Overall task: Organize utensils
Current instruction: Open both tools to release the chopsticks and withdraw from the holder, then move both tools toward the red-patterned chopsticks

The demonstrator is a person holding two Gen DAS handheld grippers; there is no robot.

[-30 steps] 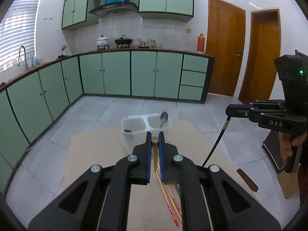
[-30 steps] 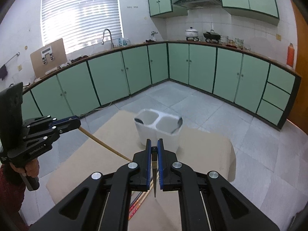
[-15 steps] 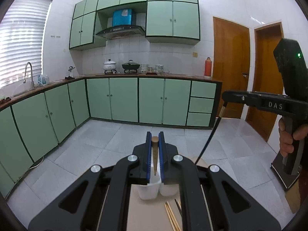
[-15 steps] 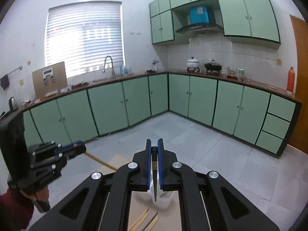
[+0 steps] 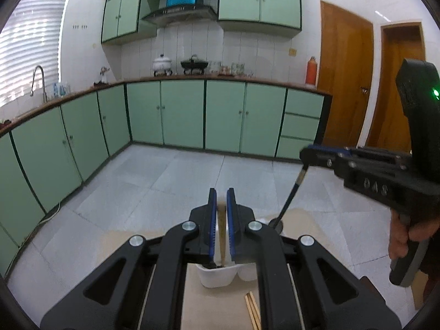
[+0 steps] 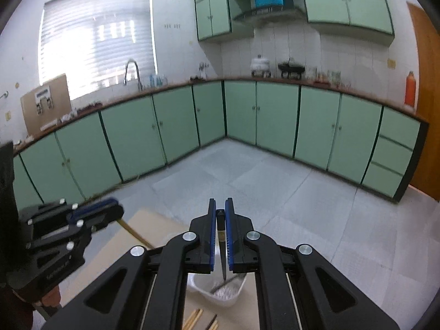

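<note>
Left gripper: one, jaws nearly shut and just starting to part, one wooden utensil upright between the pads, its lower end inside the holder
Right gripper: one, jaws closed on one dark-handled utensil, which hangs point-down over the holder
Holder: one white plastic caddy with two compartments, standing on the tan board; the wooden utensil is in the left compartment, the dark-handled one over the right
Already in holder: one metal utensil leans in the right compartment
Loose chopsticks: at least two on the board just beside the holder, exact count unclear
Hands: one hand visible on the right gripper's grip
</note>
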